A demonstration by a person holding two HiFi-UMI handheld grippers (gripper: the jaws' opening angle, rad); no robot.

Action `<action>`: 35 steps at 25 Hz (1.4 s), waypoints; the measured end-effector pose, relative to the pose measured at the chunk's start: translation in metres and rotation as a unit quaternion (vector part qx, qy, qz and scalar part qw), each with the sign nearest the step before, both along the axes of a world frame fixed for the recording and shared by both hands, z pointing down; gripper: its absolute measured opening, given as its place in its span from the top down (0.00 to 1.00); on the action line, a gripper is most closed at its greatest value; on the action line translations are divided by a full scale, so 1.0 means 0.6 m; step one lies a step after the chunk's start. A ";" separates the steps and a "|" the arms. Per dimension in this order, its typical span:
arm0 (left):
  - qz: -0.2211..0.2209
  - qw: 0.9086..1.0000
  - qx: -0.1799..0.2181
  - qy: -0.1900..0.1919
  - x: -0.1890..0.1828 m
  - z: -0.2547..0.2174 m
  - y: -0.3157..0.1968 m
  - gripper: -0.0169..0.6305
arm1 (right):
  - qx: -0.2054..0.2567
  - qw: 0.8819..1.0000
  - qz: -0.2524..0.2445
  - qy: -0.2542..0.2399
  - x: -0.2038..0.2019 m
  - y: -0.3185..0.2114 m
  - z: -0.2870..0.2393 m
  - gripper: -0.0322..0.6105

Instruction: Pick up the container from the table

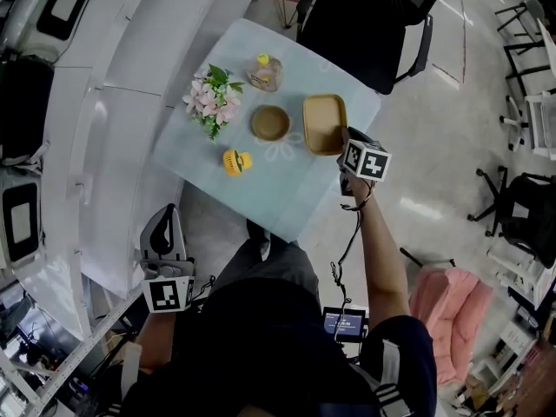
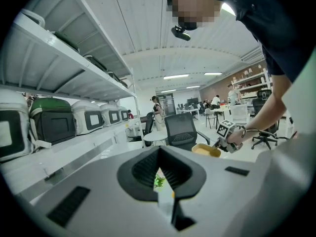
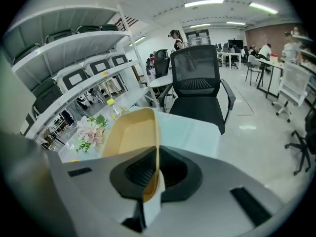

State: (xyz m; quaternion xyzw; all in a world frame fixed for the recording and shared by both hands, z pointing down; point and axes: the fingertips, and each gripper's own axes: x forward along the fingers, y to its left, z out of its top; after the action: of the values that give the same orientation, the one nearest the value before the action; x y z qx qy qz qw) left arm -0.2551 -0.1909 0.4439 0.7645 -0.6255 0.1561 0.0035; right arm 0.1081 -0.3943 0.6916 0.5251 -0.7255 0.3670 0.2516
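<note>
The tan rectangular container point(image 1: 324, 122) is over the right side of the pale glass table point(image 1: 261, 194). My right gripper point(image 1: 341, 149) is shut on its near right wall. In the right gripper view the container point(image 3: 131, 132) tilts up from the jaws, with its thin wall pinched between the pads of the right gripper point(image 3: 152, 181). My left gripper point(image 1: 163, 226) hangs off the table's near left corner, by the person's knee. In its own view the left gripper point(image 2: 163, 194) is shut with nothing in it. That view also shows the container point(image 2: 205, 150) far off.
On the table stand a brown bowl point(image 1: 270, 122), pink flowers point(image 1: 210, 100), a yellow-capped bottle point(image 1: 264, 72) and a small yellow object point(image 1: 234, 161). A black office chair point(image 1: 369, 20) is at the far side. White shelving point(image 1: 87, 102) runs along the left.
</note>
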 end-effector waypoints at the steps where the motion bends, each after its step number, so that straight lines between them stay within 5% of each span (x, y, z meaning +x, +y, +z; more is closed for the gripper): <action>1: 0.001 1.000 0.002 0.001 0.000 -0.002 0.000 0.97 | 0.001 1.000 0.001 0.000 0.001 0.002 -0.007 0.93; 35: 0.036 0.998 0.053 0.016 0.024 -0.067 0.047 0.97 | 0.067 0.996 -0.037 -0.050 -0.025 0.170 -0.297 0.93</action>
State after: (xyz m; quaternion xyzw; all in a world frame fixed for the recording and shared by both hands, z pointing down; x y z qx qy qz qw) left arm -0.2407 -0.1629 0.4040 0.7881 -0.6047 0.1103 -0.0322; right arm 0.0928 -0.2921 0.5135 0.4945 -0.7789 0.3343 0.1924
